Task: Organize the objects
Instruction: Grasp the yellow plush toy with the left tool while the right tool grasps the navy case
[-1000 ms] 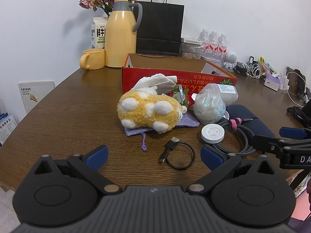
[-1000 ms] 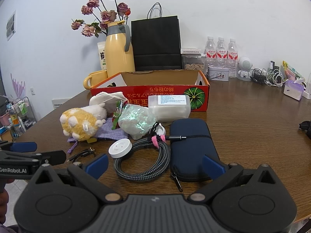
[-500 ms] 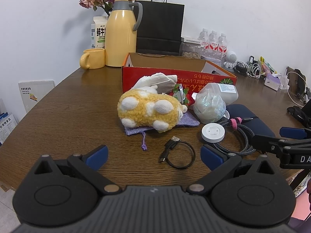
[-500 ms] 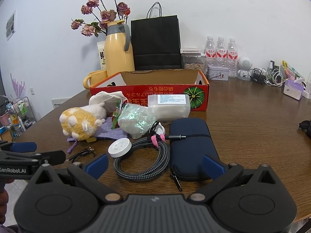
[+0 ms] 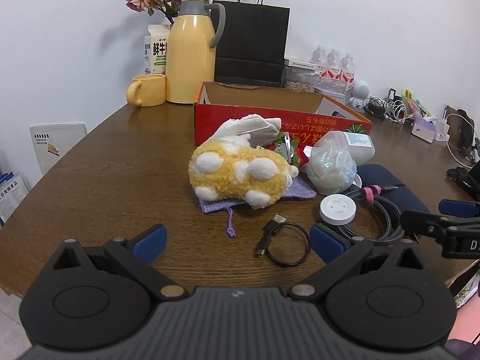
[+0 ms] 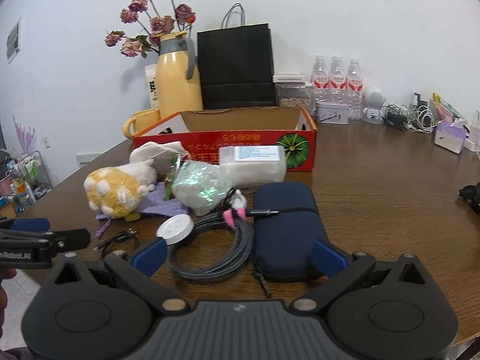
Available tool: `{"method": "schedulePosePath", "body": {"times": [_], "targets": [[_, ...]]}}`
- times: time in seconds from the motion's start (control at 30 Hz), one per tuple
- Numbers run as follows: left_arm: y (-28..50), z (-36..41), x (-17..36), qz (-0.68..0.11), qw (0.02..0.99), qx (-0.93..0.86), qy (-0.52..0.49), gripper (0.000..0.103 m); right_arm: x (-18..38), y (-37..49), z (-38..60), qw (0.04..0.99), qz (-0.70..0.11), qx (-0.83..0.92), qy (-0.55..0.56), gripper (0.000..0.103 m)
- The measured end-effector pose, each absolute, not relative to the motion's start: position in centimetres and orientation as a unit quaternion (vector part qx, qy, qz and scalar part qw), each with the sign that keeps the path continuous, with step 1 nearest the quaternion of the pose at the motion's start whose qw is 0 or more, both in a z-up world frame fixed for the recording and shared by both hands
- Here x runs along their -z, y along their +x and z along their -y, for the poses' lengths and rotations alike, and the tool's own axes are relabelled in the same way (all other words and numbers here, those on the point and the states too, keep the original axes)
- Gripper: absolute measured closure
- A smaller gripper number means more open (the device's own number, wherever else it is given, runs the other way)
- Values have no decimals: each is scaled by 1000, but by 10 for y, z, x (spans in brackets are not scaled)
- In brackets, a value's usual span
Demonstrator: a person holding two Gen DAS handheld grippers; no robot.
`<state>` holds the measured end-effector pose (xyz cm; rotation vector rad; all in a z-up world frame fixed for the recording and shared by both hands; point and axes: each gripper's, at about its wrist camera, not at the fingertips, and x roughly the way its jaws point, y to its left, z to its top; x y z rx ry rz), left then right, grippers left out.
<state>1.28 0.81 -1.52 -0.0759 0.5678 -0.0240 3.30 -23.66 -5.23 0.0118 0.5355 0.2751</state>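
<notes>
Clutter unsorted on table (image 5: 99, 186), heaped just before open red box (image 5: 282, 120): yellow plush (image 5: 240, 177) on purple pouch (image 5: 295, 190), braided cable (image 6: 222, 249), white puck (image 6: 175, 228), navy case (image 6: 285, 228); box looks empty from here; nothing shifted since a second ago, views near identical; task judged not begun; left gripper (image 5: 237, 237) jaws wide apart, empty, hovering over small black cable loop (image 5: 285, 243); right gripper (image 6: 238, 255) likewise spread, empty, above braided cable and case, touching nothing.
</notes>
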Motion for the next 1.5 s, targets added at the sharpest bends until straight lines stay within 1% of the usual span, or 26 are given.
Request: {"method": "schedulePosePath", "body": {"times": [0.4, 0.47, 0.53, 0.67, 0.77, 0.87, 0.9, 0.93, 1.03, 1.2, 1.5], "targets": [[44, -17, 13, -281, 959, -2, -46, 0, 57, 71, 261, 956, -277, -97, -19, 1], [48, -17, 13, -280, 959, -5, -44, 0, 60, 80, 265, 954, -284, -93, -22, 3], [53, -17, 12, -280, 959, -9, -43, 0, 62, 88, 267, 952, -292, -95, -23, 7], [61, -18, 13, -282, 958, -12, -43, 0, 64, 103, 267, 945, -304, -113, -28, 9], [67, -17, 11, -282, 958, -10, -42, 0, 65, 113, 264, 941, -312, -131, -29, 18], [72, -14, 8, -281, 959, -4, -35, 0, 69, 124, 261, 935, -323, -139, -40, 20], [74, -13, 8, -280, 959, -1, -32, 0, 72, 127, 260, 933, -328, -141, -43, 22], [75, -12, 7, -280, 960, 1, -30, 0, 74, 129, 258, 931, -332, -144, -46, 27], [79, -7, 5, -275, 961, 10, -23, 0, 78, 130, 260, 932, -328, -150, -46, 30], [88, -2, 5, -271, 962, 26, -11, 0, 82, 126, 264, 937, -311, -155, -43, 30], [112, 1, 11, -290, 956, 52, 6, 0, 82, 125, 265, 939, -304, -155, -41, 32]]}}
